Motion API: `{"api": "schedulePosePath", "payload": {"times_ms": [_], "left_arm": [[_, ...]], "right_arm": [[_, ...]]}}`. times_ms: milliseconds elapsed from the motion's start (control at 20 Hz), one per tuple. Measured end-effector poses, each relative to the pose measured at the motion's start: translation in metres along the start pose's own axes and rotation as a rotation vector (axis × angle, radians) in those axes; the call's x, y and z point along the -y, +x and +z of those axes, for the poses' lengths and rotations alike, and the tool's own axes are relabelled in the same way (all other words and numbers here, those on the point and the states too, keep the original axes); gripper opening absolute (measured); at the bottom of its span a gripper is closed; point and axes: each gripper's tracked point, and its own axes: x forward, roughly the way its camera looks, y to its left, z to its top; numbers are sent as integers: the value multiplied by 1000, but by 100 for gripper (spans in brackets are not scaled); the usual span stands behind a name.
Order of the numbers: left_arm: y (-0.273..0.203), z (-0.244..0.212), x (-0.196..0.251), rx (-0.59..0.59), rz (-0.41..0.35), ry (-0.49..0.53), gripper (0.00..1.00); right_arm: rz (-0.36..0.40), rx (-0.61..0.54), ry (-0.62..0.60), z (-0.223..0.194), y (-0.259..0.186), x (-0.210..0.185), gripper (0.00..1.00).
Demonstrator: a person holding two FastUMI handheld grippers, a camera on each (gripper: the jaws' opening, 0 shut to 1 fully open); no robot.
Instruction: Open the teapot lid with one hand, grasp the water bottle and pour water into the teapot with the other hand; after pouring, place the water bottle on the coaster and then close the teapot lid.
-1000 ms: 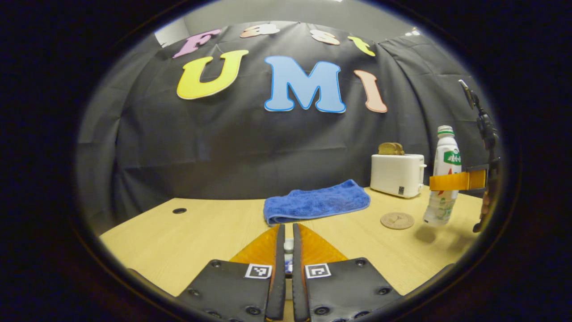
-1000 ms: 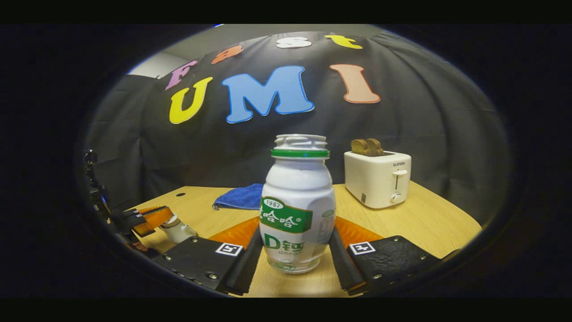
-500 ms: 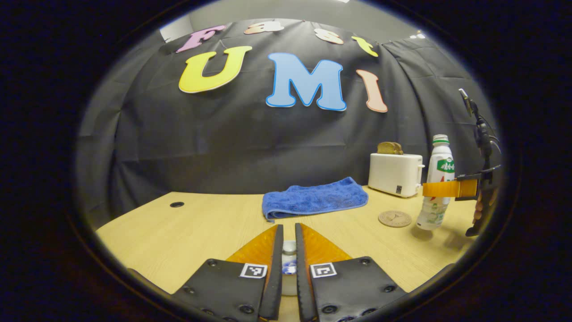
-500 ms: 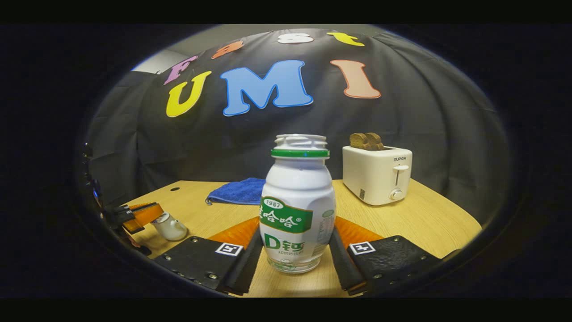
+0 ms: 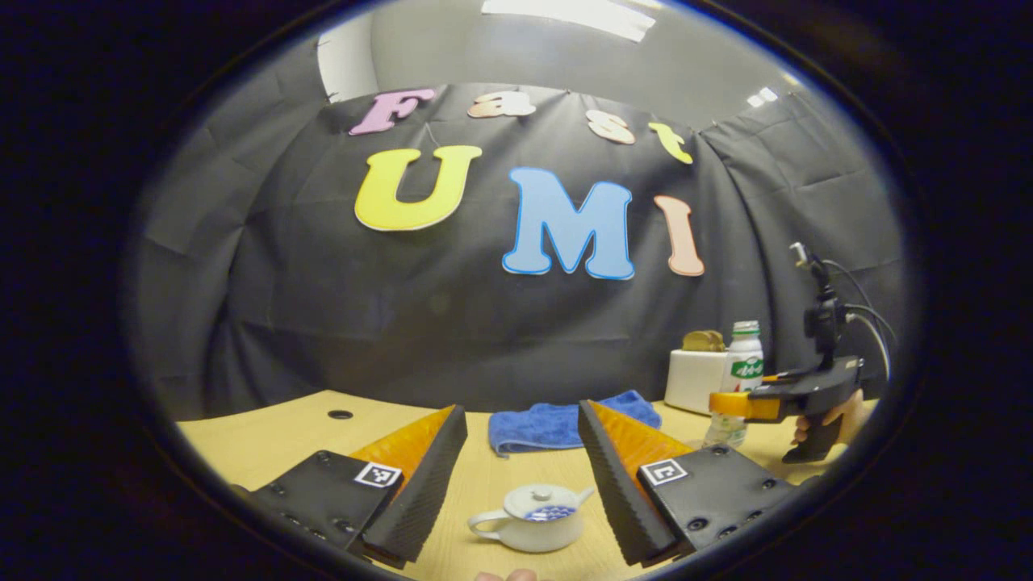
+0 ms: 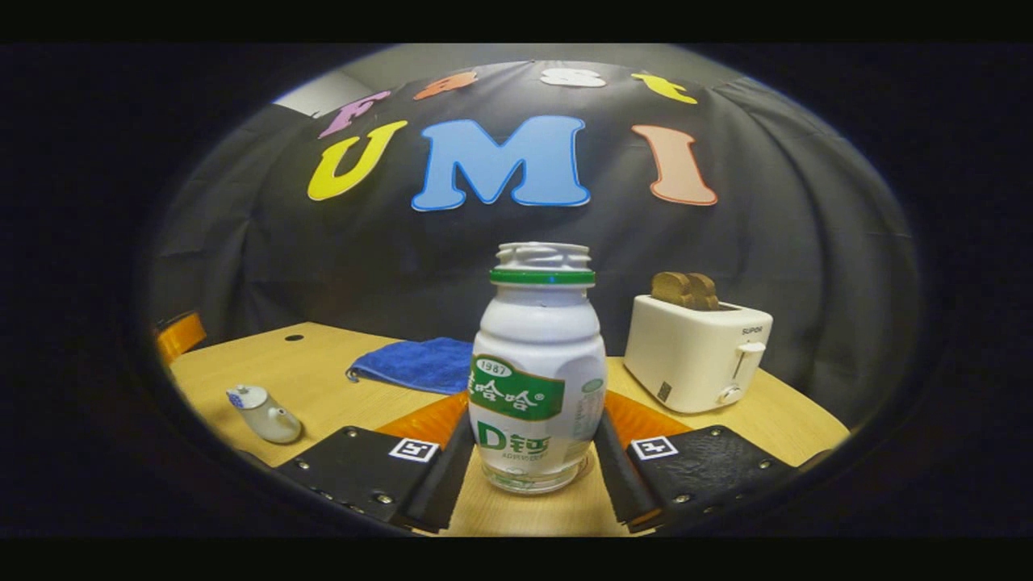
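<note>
Nearby, toaster (image 6: pixel 698 351), blue towel (image 6: pixel 416 364); left tool (image 5: pixel 520 452) released above teapot (image 5: pixel 533 516), right tool (image 6: pixel 533 464) grasping bottle (image 6: pixel 539 367).

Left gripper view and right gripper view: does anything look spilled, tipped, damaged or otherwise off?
Nothing stands out. The small white ceramic teapot stands upright on the light wooden table with its lid on. The right gripper holds the white plastic water bottle upright. No puddle shows.

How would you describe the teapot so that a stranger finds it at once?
On the wooden table, look in front of the blue towel. The teapot is small, white and squat, with a blue pattern, lid, handle and spout; the bottle is far taller.
</note>
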Motion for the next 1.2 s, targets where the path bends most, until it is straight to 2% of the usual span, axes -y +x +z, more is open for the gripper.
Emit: {"api": "schedulePosePath", "payload": {"times_ms": [100,200,350,500,600,650,750,800,850,900,950,1000,1050,1100,1200], "left_arm": [[0,-2,0,3,-9,-15,88],[2,-3,0,-3,-9,-17,95],[2,-5,2,-13,-10,-3,95],[3,-7,3,-14,-6,11,89],[4,-8,3,-17,-6,11,95],[4,-9,2,-20,-3,12,92],[4,-12,1,-26,2,19,95],[5,-13,3,-27,-1,17,92],[6,-14,4,-28,-4,15,92],[5,-14,4,-29,-4,18,89],[4,-14,2,-30,3,25,92],[5,-13,2,-29,7,27,92],[5,-14,2,-29,4,25,95],[5,-14,2,-27,5,22,92],[4,-11,-1,-19,19,17,95]], "right_arm": [[-19,9,-22,0,12,2,72],[-26,13,-49,-2,19,3,72],[-29,-1,-39,-14,27,4,72],[-36,-7,-42,-19,30,7,72],[-43,2,-45,-19,30,11,72],[-44,4,-34,-19,31,11,72],[-40,13,-26,-19,31,11,72],[-44,2,-26,-24,31,11,74],[-53,-23,-33,-29,30,14,59],[-62,-21,-38,-28,30,14,66],[-82,-9,-43,-19,23,15,88],[-86,-4,-51,-22,26,15,98],[-87,-1,-57,-20,20,13,98],[-95,6,-60,-18,14,13,98],[-119,29,-46,-11,-9,14,98]]}}
